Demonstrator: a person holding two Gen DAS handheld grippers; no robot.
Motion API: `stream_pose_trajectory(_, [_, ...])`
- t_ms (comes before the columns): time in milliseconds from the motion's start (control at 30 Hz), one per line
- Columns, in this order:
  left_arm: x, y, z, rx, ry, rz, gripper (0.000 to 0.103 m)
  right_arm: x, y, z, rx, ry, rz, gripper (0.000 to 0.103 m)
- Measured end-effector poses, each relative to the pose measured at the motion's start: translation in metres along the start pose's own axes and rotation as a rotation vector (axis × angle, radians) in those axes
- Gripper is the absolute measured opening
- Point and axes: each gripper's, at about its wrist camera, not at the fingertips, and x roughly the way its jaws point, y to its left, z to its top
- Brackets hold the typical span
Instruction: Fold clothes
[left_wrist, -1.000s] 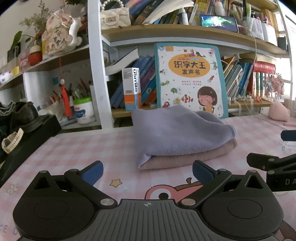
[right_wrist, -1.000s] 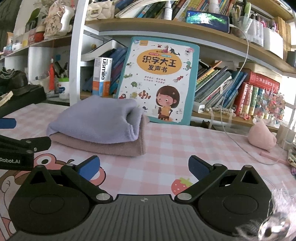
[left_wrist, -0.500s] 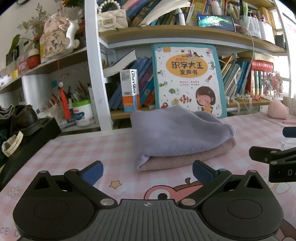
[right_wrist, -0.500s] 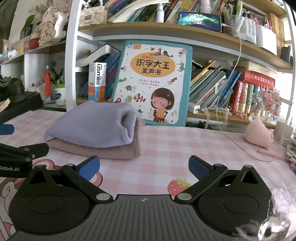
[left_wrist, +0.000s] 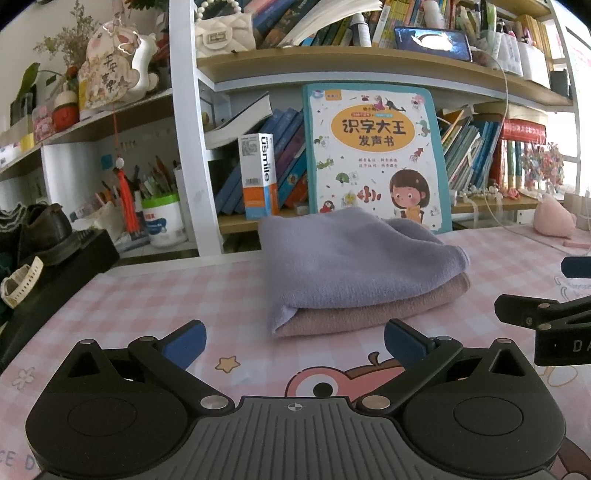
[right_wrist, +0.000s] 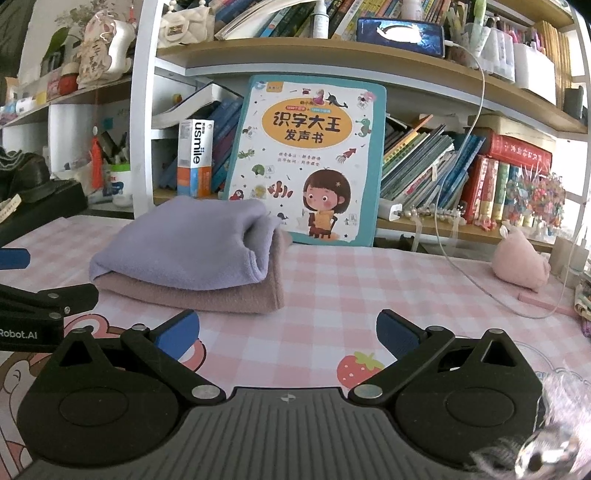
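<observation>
Clothes (left_wrist: 354, 269) folded, purple on pink, mid surface (left_wrist: 166, 295) | left hand-held gripper (left_wrist: 293, 341) released | right hand-held gripper (right_wrist: 288, 332) released, both near, off them

The folded top cloth (left_wrist: 354, 258) lies on the folded lower cloth (left_wrist: 373, 312), both on the table (left_wrist: 177, 295). Behind this stack a picture book (left_wrist: 373, 155) stands upright (leaning against the shelf). Left of the stack sits a pen cup (left_wrist: 162, 221); right of it, a plush toy (left_wrist: 554, 221).
</observation>
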Motion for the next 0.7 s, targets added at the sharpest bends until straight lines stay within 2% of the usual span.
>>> stream_pose_trajectory(700, [0.0019, 0.0004, 0.0006, -0.012, 0.013, 0.006, 0.103, 0.0016, 0.0028, 0.0008, -0.011, 0.008, 0.004, 0.103])
